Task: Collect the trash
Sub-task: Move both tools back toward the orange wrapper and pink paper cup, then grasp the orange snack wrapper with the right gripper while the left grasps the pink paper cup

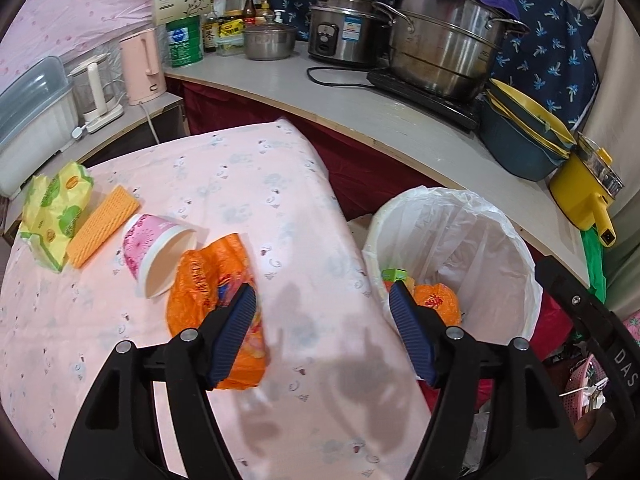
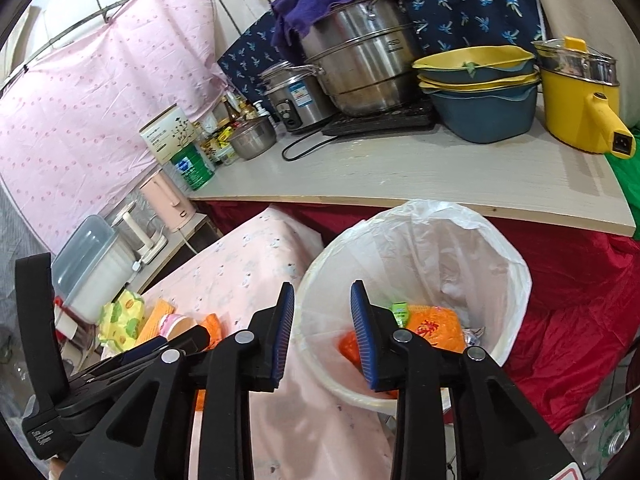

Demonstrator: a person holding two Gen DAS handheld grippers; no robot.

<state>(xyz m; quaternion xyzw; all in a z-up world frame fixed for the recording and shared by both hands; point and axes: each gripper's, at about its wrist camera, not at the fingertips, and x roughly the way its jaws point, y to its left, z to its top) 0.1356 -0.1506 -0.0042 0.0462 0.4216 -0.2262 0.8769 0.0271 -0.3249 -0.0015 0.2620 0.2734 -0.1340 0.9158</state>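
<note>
On the pink tablecloth (image 1: 248, 184) lie an orange plastic wrapper (image 1: 200, 292), a tipped pink paper cup (image 1: 154, 254), an orange wafer-like sponge (image 1: 102, 224) and a green-yellow tissue pack (image 1: 52, 212). My left gripper (image 1: 322, 312) is open and empty above the table, its left finger over the orange wrapper. A white bin with a plastic liner (image 1: 472, 240) stands right of the table and holds orange wrappers (image 1: 436, 300) and a green scrap. My right gripper (image 2: 322, 304) is open and empty over the bin's (image 2: 440, 248) near rim. The left gripper's body (image 2: 120, 364) shows at lower left in the right wrist view.
A counter (image 1: 360, 92) behind holds a large steel pot (image 1: 448, 48), a rice cooker (image 1: 344, 28), stacked blue-yellow basins (image 1: 524, 136), a yellow electric pot (image 1: 588, 196), bottles and a green tin. A pink kettle (image 1: 142, 64) and a dish box (image 1: 32, 108) stand at left. Red cloth hangs below the counter.
</note>
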